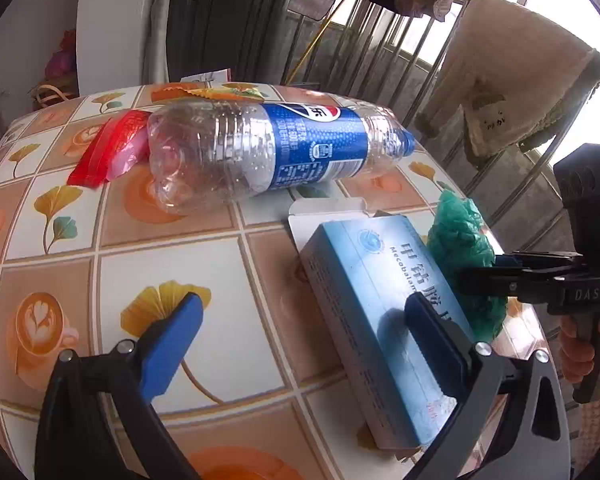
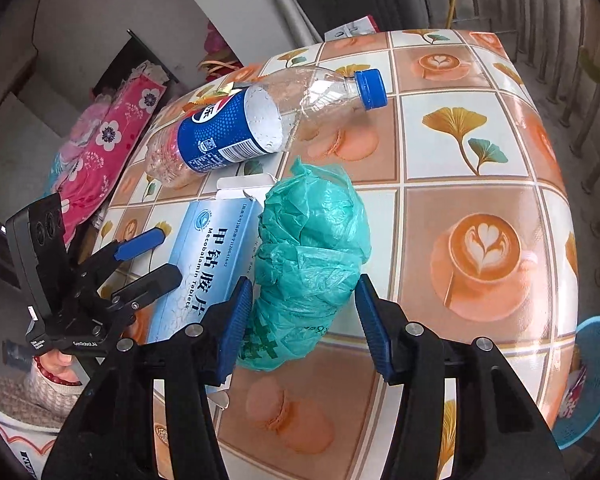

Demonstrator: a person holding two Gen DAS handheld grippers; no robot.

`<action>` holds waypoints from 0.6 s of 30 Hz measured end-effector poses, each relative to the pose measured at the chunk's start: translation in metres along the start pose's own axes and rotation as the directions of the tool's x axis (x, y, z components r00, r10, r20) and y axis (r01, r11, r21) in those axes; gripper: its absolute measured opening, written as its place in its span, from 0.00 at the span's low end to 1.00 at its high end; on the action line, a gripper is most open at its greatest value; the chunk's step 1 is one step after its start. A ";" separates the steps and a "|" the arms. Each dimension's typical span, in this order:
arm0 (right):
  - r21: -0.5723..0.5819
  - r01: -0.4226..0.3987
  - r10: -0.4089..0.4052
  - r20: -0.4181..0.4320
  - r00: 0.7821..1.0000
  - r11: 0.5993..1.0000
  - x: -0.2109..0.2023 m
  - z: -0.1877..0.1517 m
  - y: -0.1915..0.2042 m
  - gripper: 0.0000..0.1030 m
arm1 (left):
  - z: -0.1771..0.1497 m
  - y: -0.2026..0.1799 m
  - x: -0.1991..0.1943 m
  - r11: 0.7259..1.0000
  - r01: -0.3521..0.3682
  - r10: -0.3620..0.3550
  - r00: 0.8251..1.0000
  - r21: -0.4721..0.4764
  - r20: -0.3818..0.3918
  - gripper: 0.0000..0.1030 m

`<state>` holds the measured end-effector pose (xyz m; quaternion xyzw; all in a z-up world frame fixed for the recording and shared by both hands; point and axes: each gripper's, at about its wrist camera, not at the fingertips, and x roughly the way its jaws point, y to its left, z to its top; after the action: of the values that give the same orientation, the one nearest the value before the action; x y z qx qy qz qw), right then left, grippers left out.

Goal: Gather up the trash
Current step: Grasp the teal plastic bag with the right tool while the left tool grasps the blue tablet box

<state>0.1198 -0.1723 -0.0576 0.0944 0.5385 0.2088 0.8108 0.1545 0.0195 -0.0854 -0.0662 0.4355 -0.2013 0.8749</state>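
The right tongs [image 2: 304, 320] are seen nearest in the right wrist view, partly spread, with a crumpled green plastic bag [image 2: 312, 248] lying between the blue pads; one pad [image 2: 236, 320] touches the bag's side, and whether the other pad presses on it cannot be told. The left tongs [image 1: 300, 328] are spread wide, one blue pad [image 1: 436, 332] hanging over a light blue cardboard medicine box [image 1: 384, 304], the other over the bare cloth. The box lies flat on the table [image 2: 480, 152], which is covered with a glossy tile-patterned cloth of coffee cups and ginkgo leaves, and its opened flap points away. The green bag lies just beside the box. Farther back, an empty clear plastic bottle with a blue label and blue cap [image 1: 268, 148] lies on its side. Behind its base a red and pink plastic wrapper [image 1: 108, 148] is seen. Beyond the table's edge, a blue perforated basket [image 2: 596, 380] is partly visible.
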 end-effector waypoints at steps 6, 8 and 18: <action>-0.042 0.000 -0.001 -0.043 0.999 0.999 0.012 -0.001 0.020 0.46 | -0.003 0.015 -0.004 0.999 -0.019 0.018 1.000 -0.036 -0.022 0.96; -0.044 -0.006 0.004 -0.050 0.999 0.999 0.015 -0.002 0.026 0.46 | -0.004 0.020 -0.007 0.998 -0.032 0.031 0.999 -0.053 -0.026 0.96; -0.086 -0.068 0.061 -0.080 0.995 0.994 0.025 -0.009 0.057 0.46 | -0.016 0.044 -0.031 0.991 -0.105 0.103 0.994 -0.088 -0.032 0.96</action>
<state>0.1068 -0.1112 -0.0605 0.0674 0.5564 0.2621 0.7856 0.1383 0.0734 -0.0852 -0.0800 0.4587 -0.1366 0.8743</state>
